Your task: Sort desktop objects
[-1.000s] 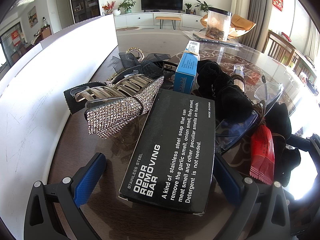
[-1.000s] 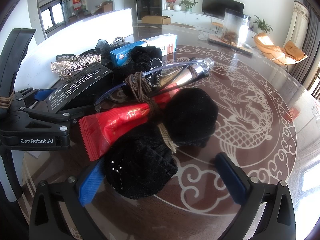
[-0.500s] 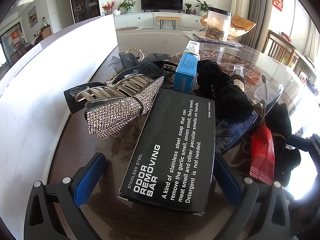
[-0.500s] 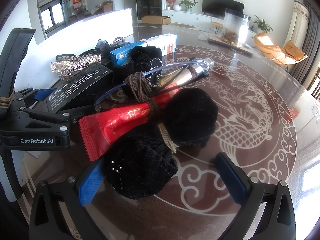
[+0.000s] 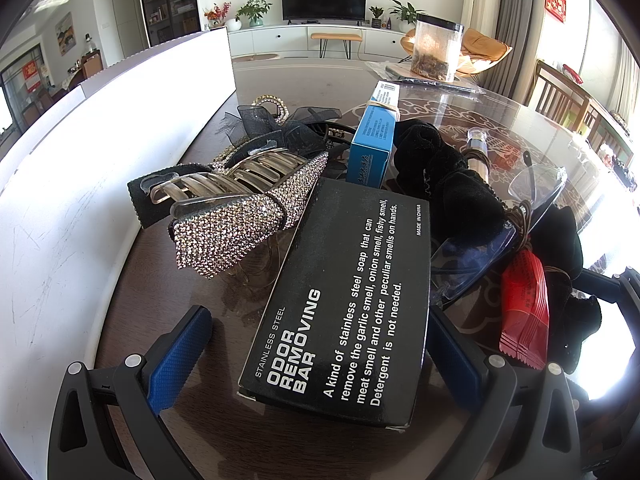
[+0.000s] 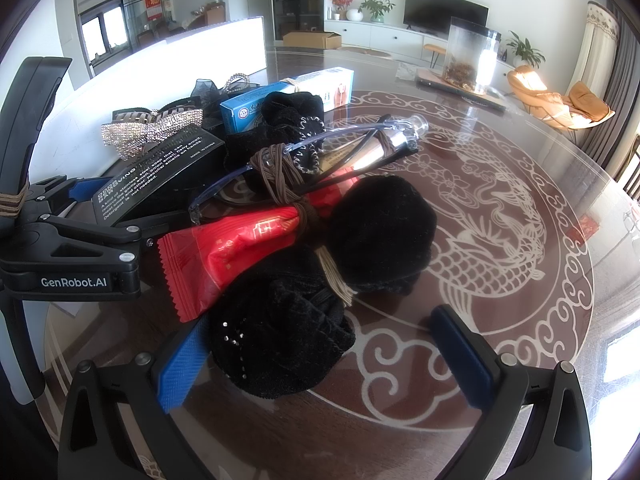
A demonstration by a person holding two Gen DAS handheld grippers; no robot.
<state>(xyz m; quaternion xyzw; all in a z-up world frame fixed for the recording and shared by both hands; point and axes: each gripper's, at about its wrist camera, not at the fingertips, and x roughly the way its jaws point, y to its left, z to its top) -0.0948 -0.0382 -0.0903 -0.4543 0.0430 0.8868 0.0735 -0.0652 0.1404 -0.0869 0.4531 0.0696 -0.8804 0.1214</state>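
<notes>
A pile of small objects lies on the glass-topped table (image 6: 500, 216). My left gripper (image 5: 316, 356) is open, its jaws on either side of the near end of a black "Odor Removing Bar" box (image 5: 344, 300). Beyond it lie a rhinestone hair clip (image 5: 236, 216), a blue carton (image 5: 372, 140) and black velvet scrunchies (image 5: 448, 176). My right gripper (image 6: 320, 356) is open around a black scrunchie (image 6: 276, 340). Behind that lie a red packet (image 6: 224, 248), another black scrunchie (image 6: 380, 232), clear glasses (image 6: 280, 160) wound with brown hair ties, and a silver tube (image 6: 384, 148). The left gripper also shows in the right wrist view (image 6: 72, 232).
A white box wall (image 5: 100, 152) runs along the left side of the pile. A clear jar (image 6: 470, 56) with brown contents stands on a flat pad at the far side of the table. Chairs (image 5: 568, 100) stand beyond the right edge.
</notes>
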